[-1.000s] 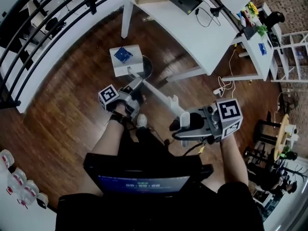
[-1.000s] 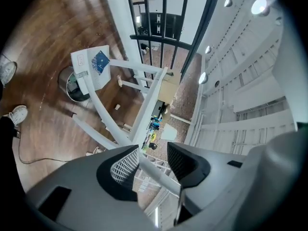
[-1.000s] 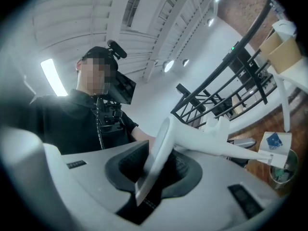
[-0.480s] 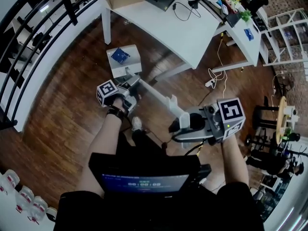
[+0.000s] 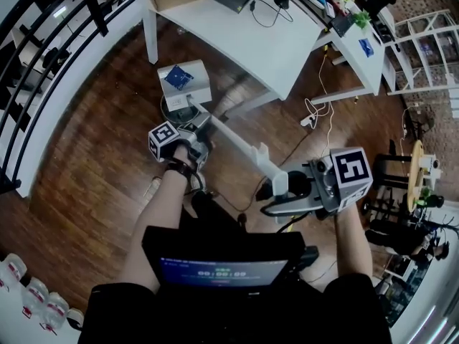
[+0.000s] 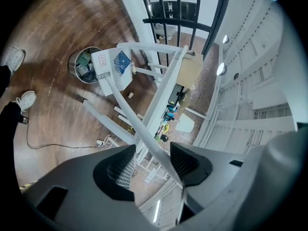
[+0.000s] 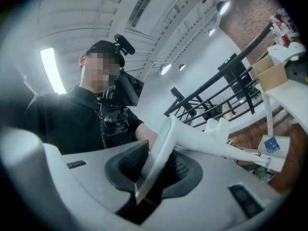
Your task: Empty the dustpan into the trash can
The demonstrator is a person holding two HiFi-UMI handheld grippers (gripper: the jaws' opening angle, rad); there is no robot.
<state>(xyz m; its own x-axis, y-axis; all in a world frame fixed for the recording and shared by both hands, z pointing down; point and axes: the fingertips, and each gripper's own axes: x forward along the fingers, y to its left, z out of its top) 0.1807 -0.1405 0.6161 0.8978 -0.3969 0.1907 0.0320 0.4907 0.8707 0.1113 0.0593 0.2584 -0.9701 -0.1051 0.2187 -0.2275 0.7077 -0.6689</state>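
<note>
Dustpan at the trash can: right hand holds it, left hand loose on the shaft

Head view: the white long-handled plastic dustpan [image 5: 184,83] hangs at the far rim of the round dark trash can [image 5: 169,108]. Its long handle [image 5: 237,143] slants back toward the person, with the left gripper [image 5: 199,129] nearer the pan and the right gripper [image 5: 278,187] at the top end. Left gripper view: its fingers [image 6: 190,161] have just been opening and stand wide, with the shaft between them unclamped. The boxy pan with its blue label overlaps the can's rim, and rubbish lies in the can. Right gripper view: its fingers [image 7: 129,163] are closed on the flat handle end, the pan far off along the shaft.
</note>
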